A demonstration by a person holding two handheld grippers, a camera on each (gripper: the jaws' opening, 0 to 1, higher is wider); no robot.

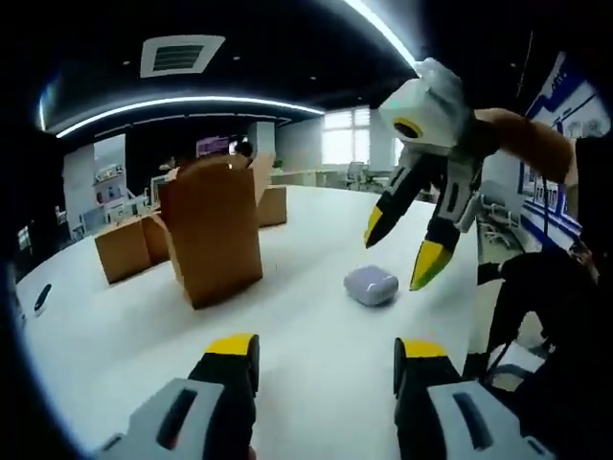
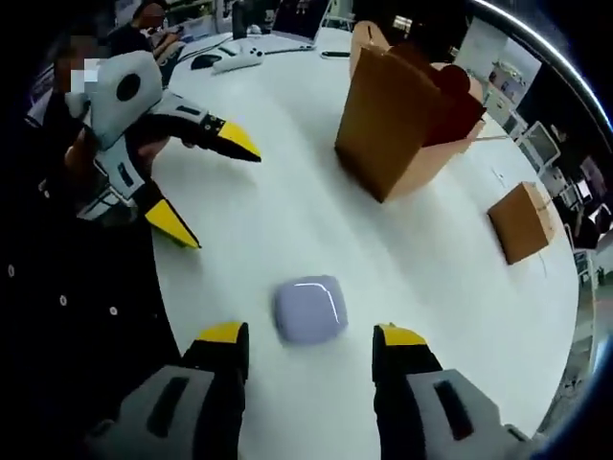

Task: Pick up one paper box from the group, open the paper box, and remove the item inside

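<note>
Fingers: right gripper (image 2: 311, 337) spread, astride the lilac case (image 2: 309, 309) | left gripper (image 1: 328, 348) spread, farther off | open paper box (image 2: 404, 120) beyond case.

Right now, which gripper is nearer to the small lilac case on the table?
Right. The right gripper hangs just over the lilac case, open jaws either side of it. The left gripper, also open, is farther off, to the side above the table.
</note>
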